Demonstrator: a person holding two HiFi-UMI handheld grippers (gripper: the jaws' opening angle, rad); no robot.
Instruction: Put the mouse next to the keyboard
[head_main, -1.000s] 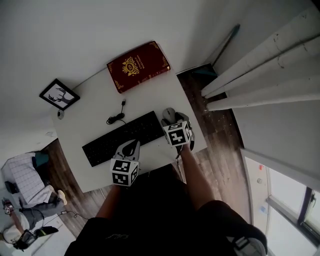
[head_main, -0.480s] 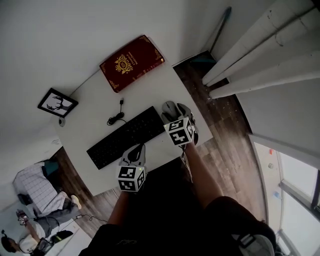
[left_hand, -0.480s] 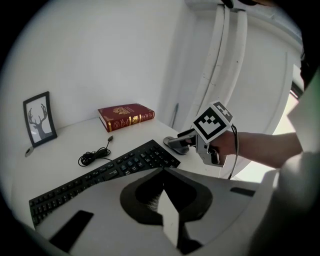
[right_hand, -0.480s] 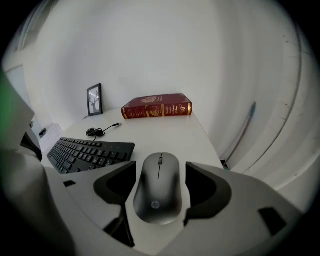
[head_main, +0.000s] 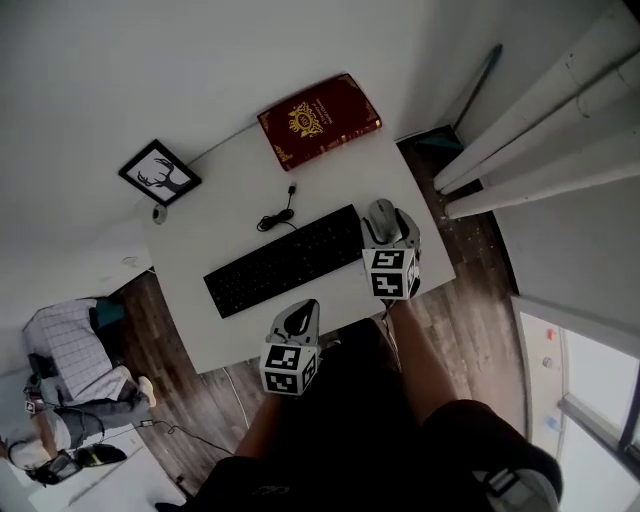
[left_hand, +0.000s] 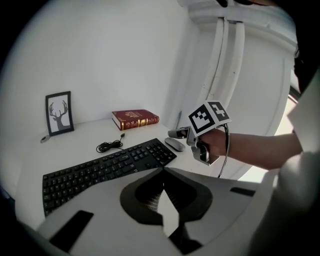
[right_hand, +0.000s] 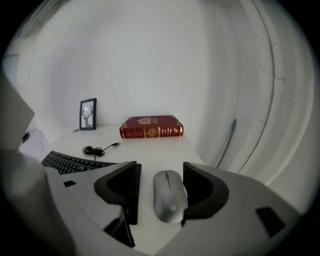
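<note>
Right gripper view: right gripper (right_hand: 160, 169) jaws wide, mouse (right_hand: 169, 197) flat on desk (right_hand: 150, 147) between them, close by right-hand jaw, keyboard (right_hand: 70, 162) just left; left gripper (left_hand: 163, 172) pinched shut, empty; sideways drift likely shoves mouse away.

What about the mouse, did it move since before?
No: in the left gripper view the mouse lies beside the right end of the keyboard, same as before.

Left gripper (head_main: 300, 318), right gripper (head_main: 392, 226) — grey shells (right_hand: 240, 220), black pads (right_hand: 120, 187), black-and-white marker cubes (head_main: 288, 368), dark clothing (head_main: 340, 430)
</note>
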